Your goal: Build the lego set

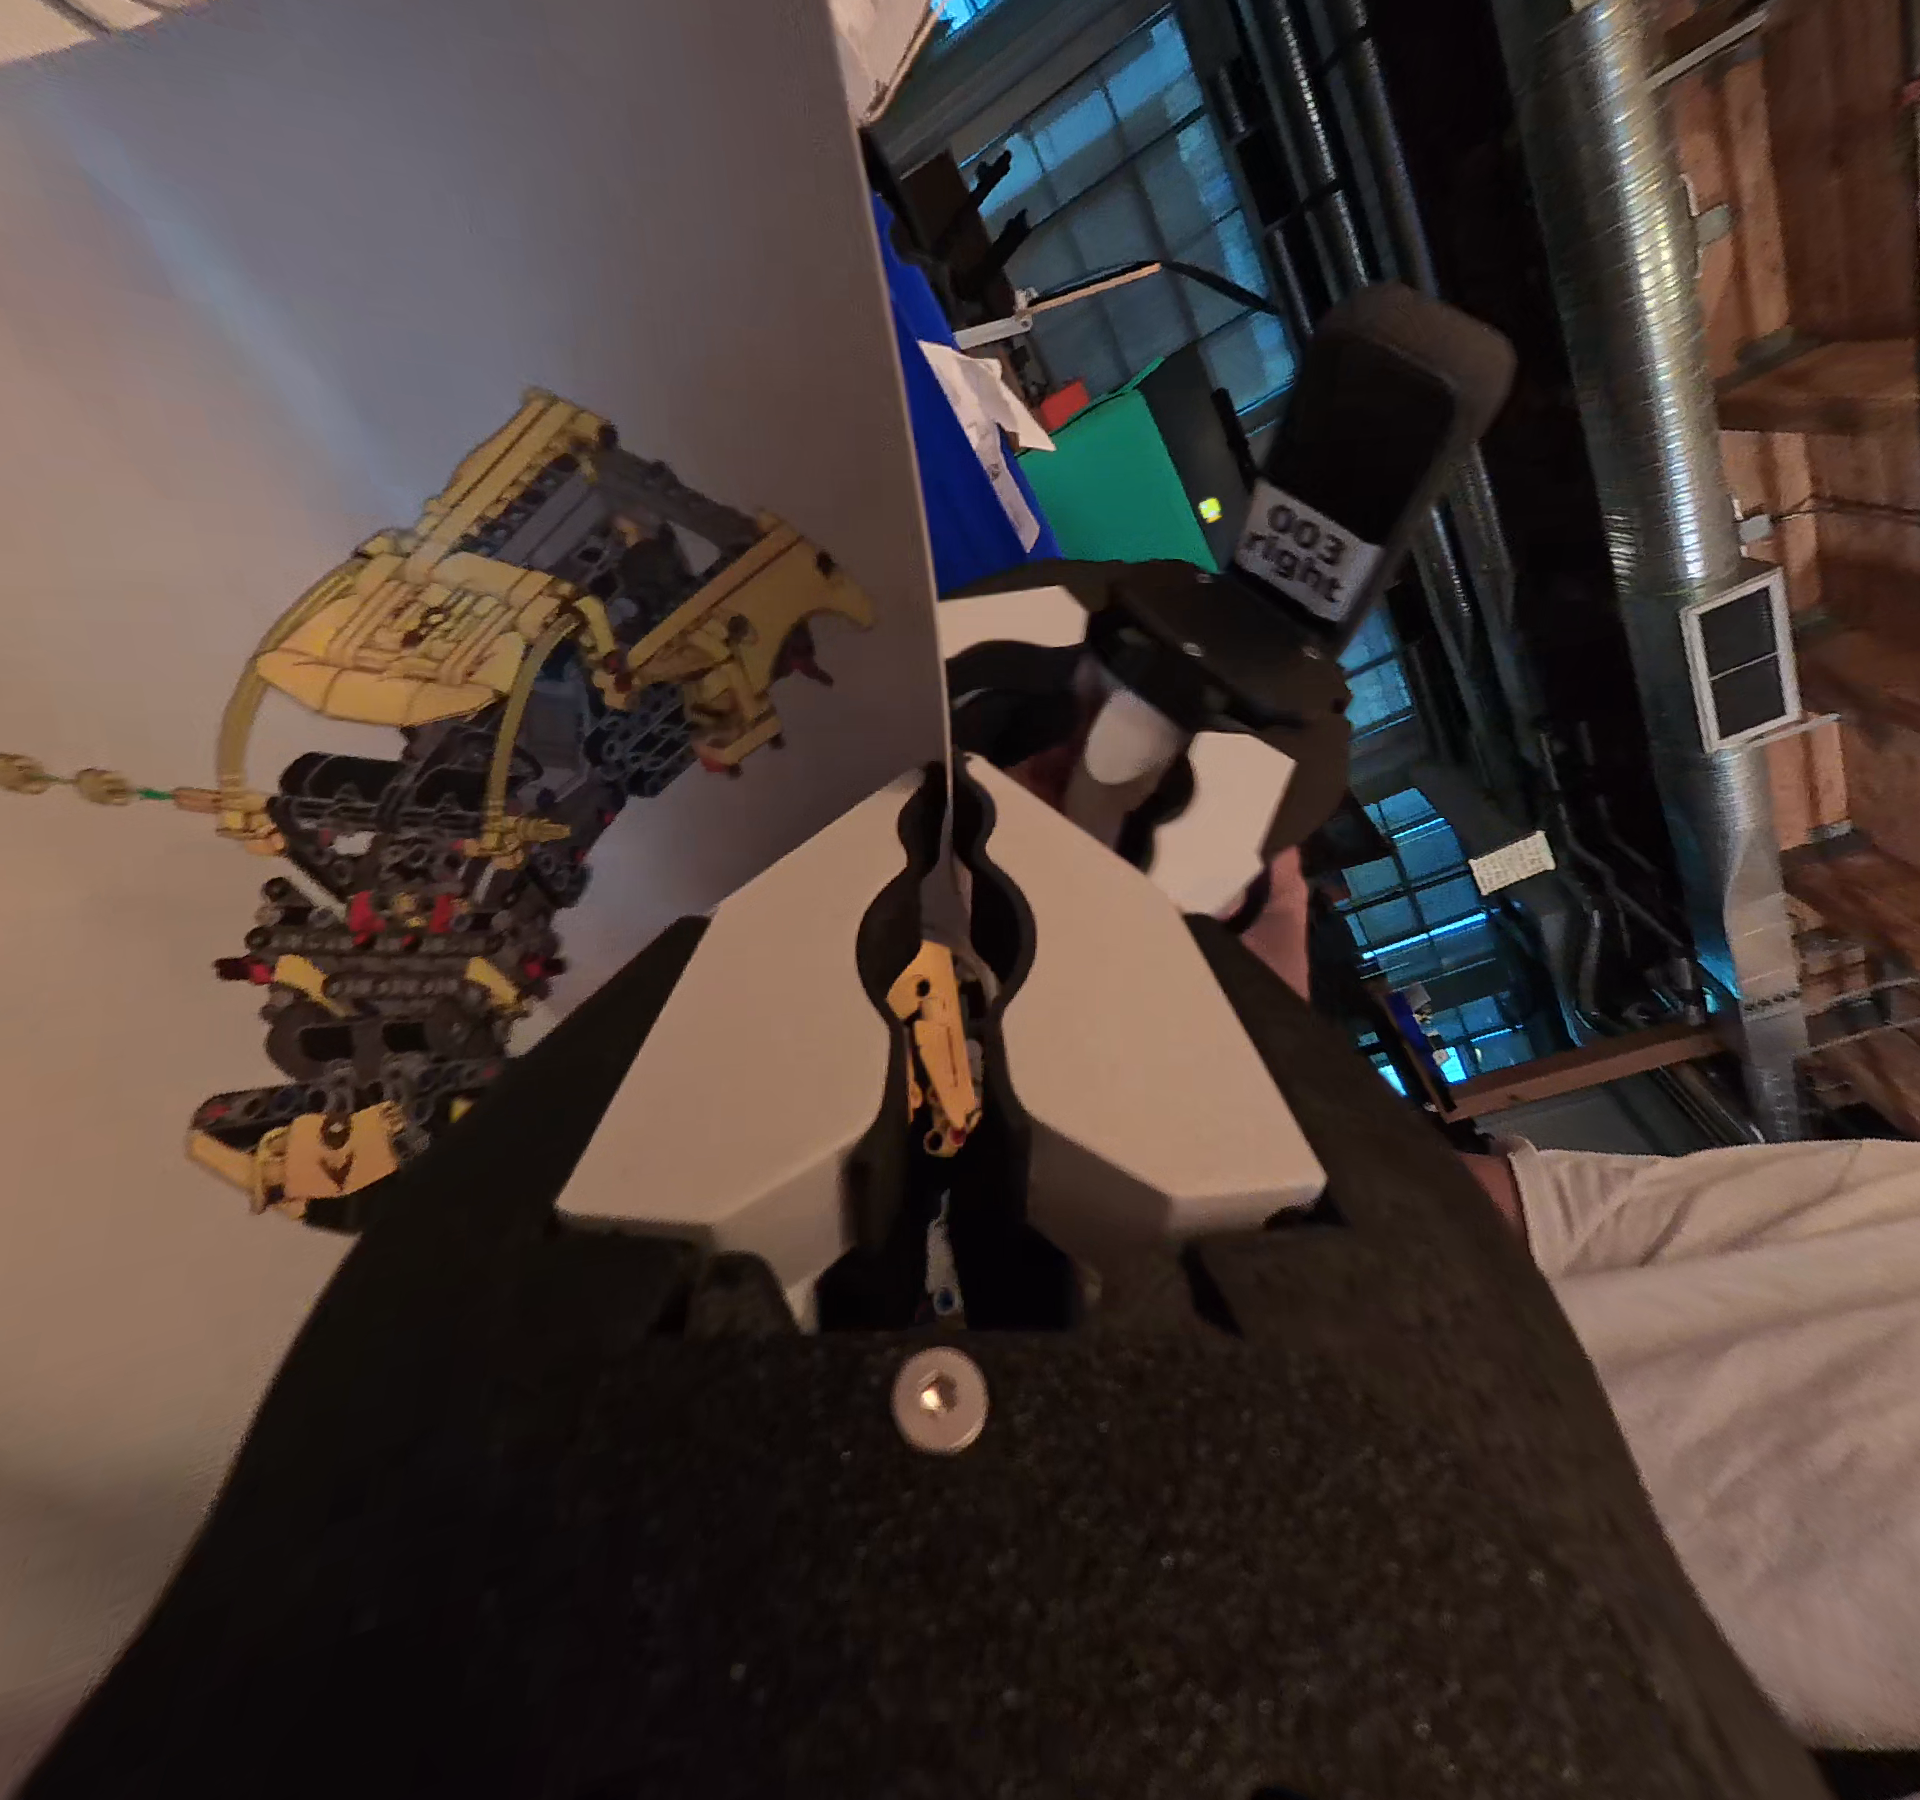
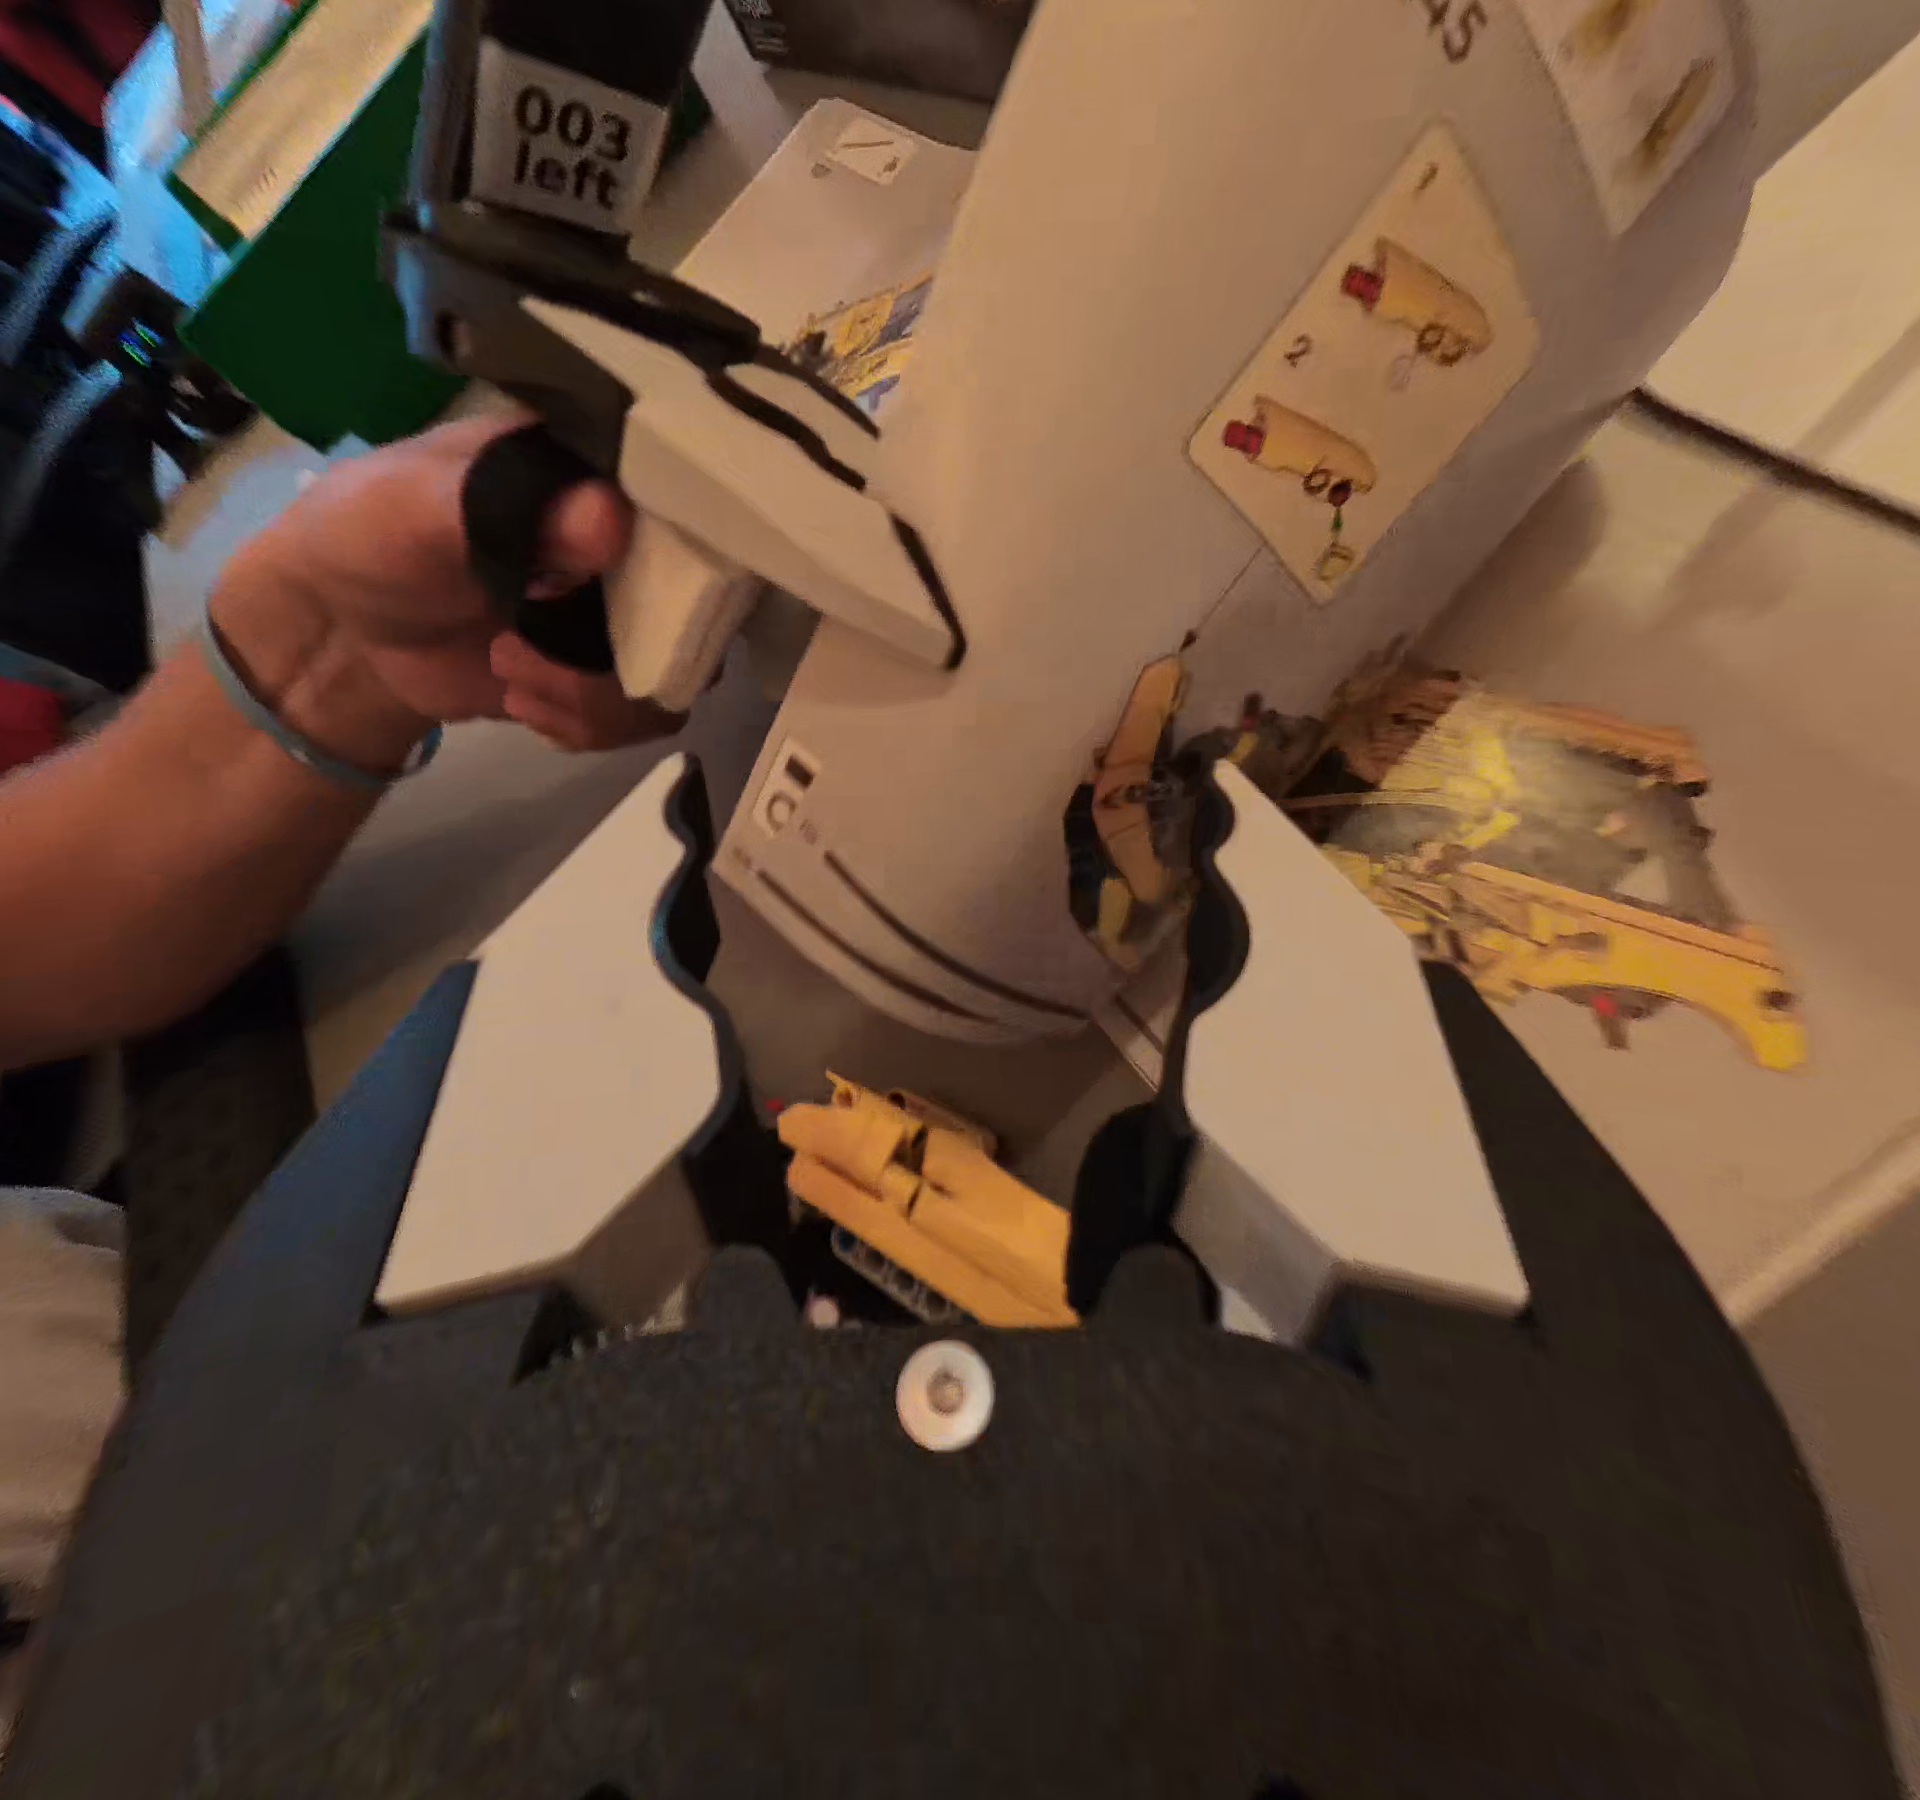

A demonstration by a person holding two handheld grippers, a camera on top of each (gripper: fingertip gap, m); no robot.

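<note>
My left gripper (image 1: 948,784) is shut on the edge of a page of the instruction booklet (image 1: 623,296). The page stands lifted and curled and shows a printed yellow digger. In the right wrist view the left gripper (image 2: 951,644) pinches this curled page (image 2: 1091,400) from the left, with a hand (image 2: 395,587) on its handle. My right gripper (image 2: 951,805) is open; the page's lower part stands between its fingers and the pads do not press on it. It also shows in the left wrist view (image 1: 1132,784) behind the page. A yellow lego model (image 2: 914,1189) lies under my right gripper.
The open booklet (image 2: 1538,867) lies flat on the white table (image 2: 1714,607) to the right. A green box (image 2: 301,296) stands at the far left and a dark box (image 2: 862,5) at the back. A white cloth (image 1: 1714,1387) lies at the lower right. The tips of both grippers are at nearly the same place.
</note>
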